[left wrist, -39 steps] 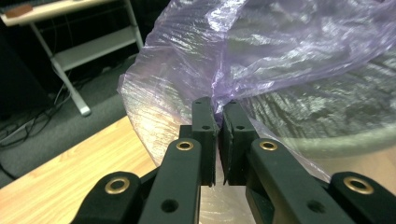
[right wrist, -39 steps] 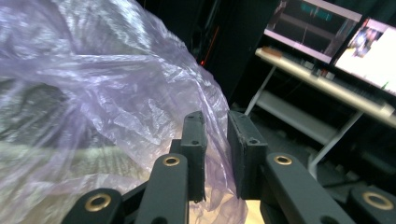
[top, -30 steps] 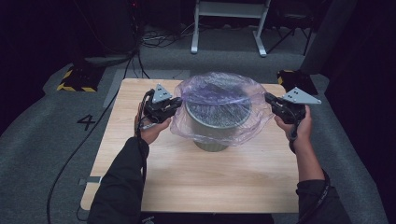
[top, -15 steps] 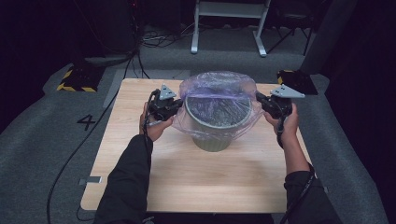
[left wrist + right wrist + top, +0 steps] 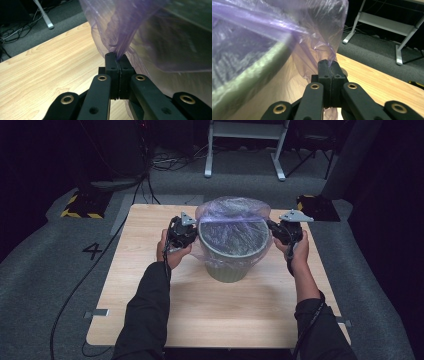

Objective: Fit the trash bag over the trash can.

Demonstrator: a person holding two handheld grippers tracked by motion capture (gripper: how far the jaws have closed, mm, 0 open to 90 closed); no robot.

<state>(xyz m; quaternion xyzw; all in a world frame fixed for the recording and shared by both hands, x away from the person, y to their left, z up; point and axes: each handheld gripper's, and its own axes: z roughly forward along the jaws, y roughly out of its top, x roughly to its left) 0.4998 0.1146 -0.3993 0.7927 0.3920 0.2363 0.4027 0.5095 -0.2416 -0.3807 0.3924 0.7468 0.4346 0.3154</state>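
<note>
A grey-green bin stands upright on the wooden table, a little behind its middle. A thin clear purple plastic bag is stretched over the bin's mouth and hangs down its sides. My left gripper is at the bin's left rim, shut on a pinched fold of the bag. My right gripper is at the bin's right rim, shut on the bag's other edge. The bin's rim runs close beside the right gripper.
A dark block lies on the floor off the table's back right corner. A yellow-and-black striped object lies on the floor at the back left. A white metal frame stands behind the table, with cables on the floor.
Both grippers have come down and in toward the bin's rim, pulling the bag's edges lower around it. The bag now billows less above the bin.
</note>
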